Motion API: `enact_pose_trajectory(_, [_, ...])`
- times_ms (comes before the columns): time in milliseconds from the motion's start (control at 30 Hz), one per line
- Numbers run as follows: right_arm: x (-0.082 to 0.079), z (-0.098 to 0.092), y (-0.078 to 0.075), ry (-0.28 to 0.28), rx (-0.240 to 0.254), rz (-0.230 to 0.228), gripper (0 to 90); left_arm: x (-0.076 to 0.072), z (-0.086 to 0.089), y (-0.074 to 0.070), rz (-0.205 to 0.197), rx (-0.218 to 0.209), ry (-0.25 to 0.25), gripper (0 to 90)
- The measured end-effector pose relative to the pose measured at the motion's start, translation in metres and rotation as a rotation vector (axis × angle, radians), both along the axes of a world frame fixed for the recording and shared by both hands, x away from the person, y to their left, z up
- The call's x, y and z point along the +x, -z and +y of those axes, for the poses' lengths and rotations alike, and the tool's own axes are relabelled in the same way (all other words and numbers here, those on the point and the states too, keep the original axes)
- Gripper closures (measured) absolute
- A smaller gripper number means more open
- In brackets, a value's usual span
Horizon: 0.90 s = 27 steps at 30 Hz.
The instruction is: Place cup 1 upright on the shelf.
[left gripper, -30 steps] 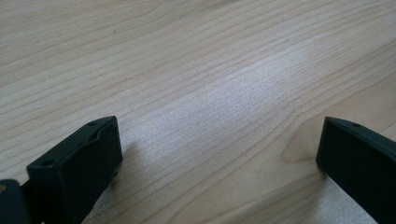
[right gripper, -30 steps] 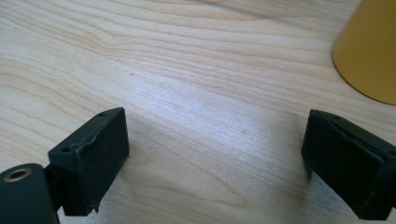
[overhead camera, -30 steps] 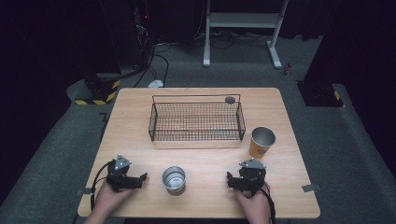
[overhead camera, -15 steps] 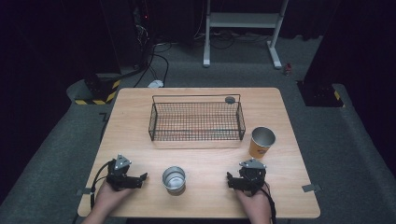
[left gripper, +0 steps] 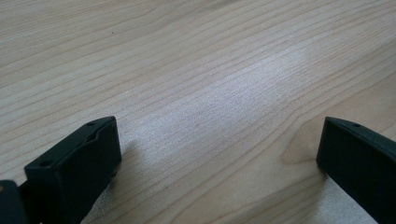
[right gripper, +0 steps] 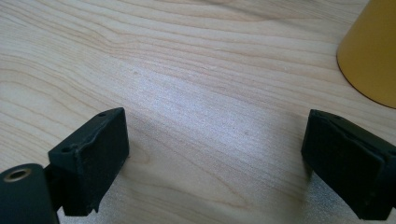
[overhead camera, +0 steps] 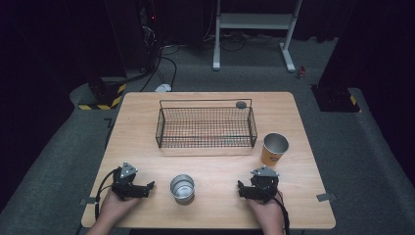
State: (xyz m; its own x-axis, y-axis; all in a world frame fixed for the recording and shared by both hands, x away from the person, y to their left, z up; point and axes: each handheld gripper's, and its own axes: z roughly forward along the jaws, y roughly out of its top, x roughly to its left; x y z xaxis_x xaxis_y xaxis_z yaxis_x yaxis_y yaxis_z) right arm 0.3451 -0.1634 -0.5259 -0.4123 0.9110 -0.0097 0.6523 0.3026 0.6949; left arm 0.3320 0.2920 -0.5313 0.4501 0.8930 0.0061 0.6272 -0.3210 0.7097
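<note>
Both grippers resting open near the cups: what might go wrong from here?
The steel cup stands unheld between the left gripper and the right gripper; a sideways sweep may tip it. The orange cup stands close beside the basket, so lifting it may knock the wire wall.

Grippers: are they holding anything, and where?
Nothing is held. The left gripper and right gripper are open over bare table.

Steel cup (overhead camera: 182,188) before wire basket (overhead camera: 205,126); orange cup (overhead camera: 274,149) right

Dark lab, cables (overhead camera: 164,58), hazard-taped floor block (overhead camera: 100,95)
</note>
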Motion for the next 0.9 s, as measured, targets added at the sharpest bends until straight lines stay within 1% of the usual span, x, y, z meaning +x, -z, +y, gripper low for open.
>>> enact_pose_trajectory(167, [-0.001, 0.000, 0.000, -0.006, 0.001, -0.003, 9.6, -0.001, 0.000, 0.000, -0.003, -0.002, -0.008, 0.2])
enact_pose_trajectory(233, [-0.001, -0.001, -0.002, -0.006, 0.009, -0.007, 11.4, -0.001, 0.000, 0.000, -0.003, -0.002, -0.010, 0.2])
enact_pose_trajectory(300, [-0.002, -0.003, -0.004, -0.014, 0.014, -0.024, 12.2, -0.001, 0.000, 0.000, -0.003, -0.002, -0.009, 0.2])
enact_pose_trajectory(367, [-0.003, -0.003, -0.004, -0.018, 0.016, -0.029, 12.3, -0.001, 0.000, 0.000, -0.003, -0.002, -0.010, 0.2])
enact_pose_trajectory(400, [-0.004, -0.001, -0.006, -0.031, 0.006, -0.043, 12.3, -0.001, 0.000, 0.000, -0.003, -0.002, -0.009, 0.2])
enact_pose_trajectory(433, [-0.004, -0.001, -0.006, -0.031, 0.006, -0.043, 12.3, -0.001, 0.000, 0.000, -0.003, -0.002, -0.009, 0.2])
enact_pose_trajectory(500, [-0.005, -0.001, -0.009, -0.041, -0.005, -0.066, 12.6, 0.000, 0.000, 0.000, -0.004, -0.004, -0.012, 0.2])
enact_pose_trajectory(533, [-0.006, -0.001, -0.011, -0.045, 0.000, -0.082, 13.1, 0.000, 0.000, 0.000, -0.003, -0.004, -0.013, 0.2])
enact_pose_trajectory(567, [-0.006, -0.001, -0.011, -0.045, 0.000, -0.082, 13.1, 0.000, 0.000, 0.000, -0.003, -0.004, -0.013, 0.2])
enact_pose_trajectory(600, [-0.007, -0.001, -0.013, -0.055, 0.007, -0.097, 13.6, -0.001, -0.001, 0.000, -0.004, -0.004, -0.016, 0.2])
enact_pose_trajectory(767, [-0.009, 0.002, -0.016, -0.066, 0.021, -0.108, 15.3, -0.002, 0.000, 0.000, -0.003, -0.004, -0.032, 0.5])
enact_pose_trajectory(833, [-0.012, 0.004, -0.018, -0.068, 0.025, -0.134, 15.8, -0.002, 0.001, 0.000, -0.004, -0.003, -0.045, 0.7])
enact_pose_trajectory(900, [-0.012, 0.003, -0.019, -0.064, 0.034, -0.136, 15.8, -0.003, 0.001, 0.000, -0.004, -0.004, -0.047, 1.0])
